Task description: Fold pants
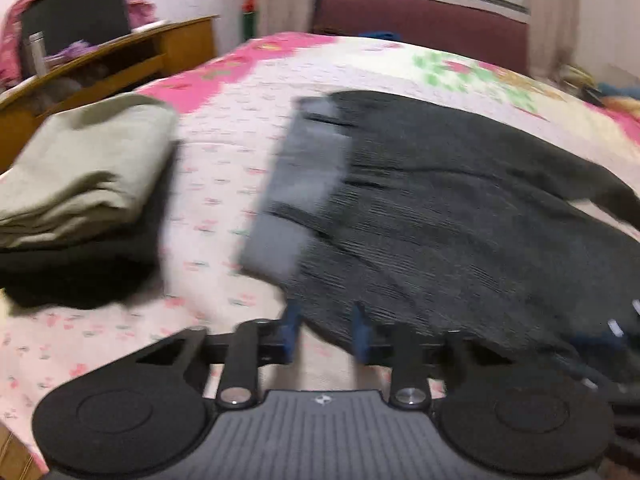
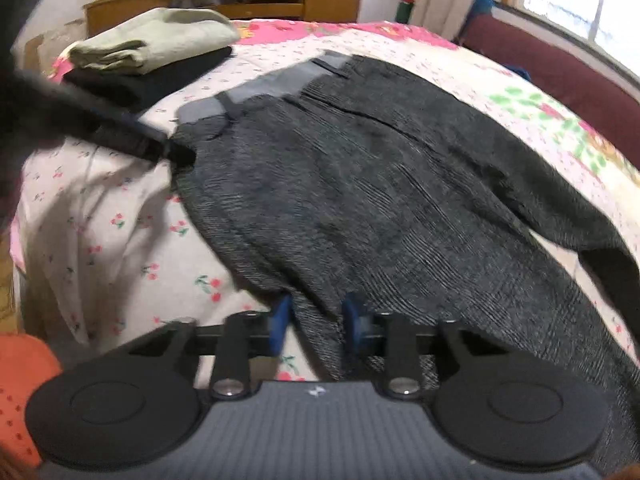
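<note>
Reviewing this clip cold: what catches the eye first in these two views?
The dark grey pants dominate, spread across the floral bedspread, with a lighter grey waistband at the far end. Both grippers have the near edge of the fabric between their blue fingers: left gripper, right gripper. A stack of folded clothes sits to the left on the bed.

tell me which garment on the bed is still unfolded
The dark grey pants, spread flat with the waistband showing; the beige one and black one sit folded, stacked.
</note>
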The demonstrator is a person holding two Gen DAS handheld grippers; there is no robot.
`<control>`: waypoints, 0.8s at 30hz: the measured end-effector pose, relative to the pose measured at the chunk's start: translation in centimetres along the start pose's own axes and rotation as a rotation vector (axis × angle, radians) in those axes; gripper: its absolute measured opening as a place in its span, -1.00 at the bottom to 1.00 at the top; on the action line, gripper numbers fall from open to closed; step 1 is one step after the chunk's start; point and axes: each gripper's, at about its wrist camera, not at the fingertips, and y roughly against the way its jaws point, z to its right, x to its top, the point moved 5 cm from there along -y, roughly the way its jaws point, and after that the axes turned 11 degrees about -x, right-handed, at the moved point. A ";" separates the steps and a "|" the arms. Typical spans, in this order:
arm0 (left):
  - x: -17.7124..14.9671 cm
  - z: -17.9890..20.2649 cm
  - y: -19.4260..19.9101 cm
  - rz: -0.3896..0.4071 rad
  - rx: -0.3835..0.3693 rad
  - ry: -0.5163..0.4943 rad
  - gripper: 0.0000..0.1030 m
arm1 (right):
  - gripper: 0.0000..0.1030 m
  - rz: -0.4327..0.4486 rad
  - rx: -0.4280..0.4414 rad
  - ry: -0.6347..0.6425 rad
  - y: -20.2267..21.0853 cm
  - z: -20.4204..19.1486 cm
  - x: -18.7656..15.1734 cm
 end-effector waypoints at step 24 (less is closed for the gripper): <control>1.4 -2.8 -1.8 0.013 -0.052 0.089 -0.29 | -0.62 0.067 0.032 0.000 -0.5 -3.6 2.3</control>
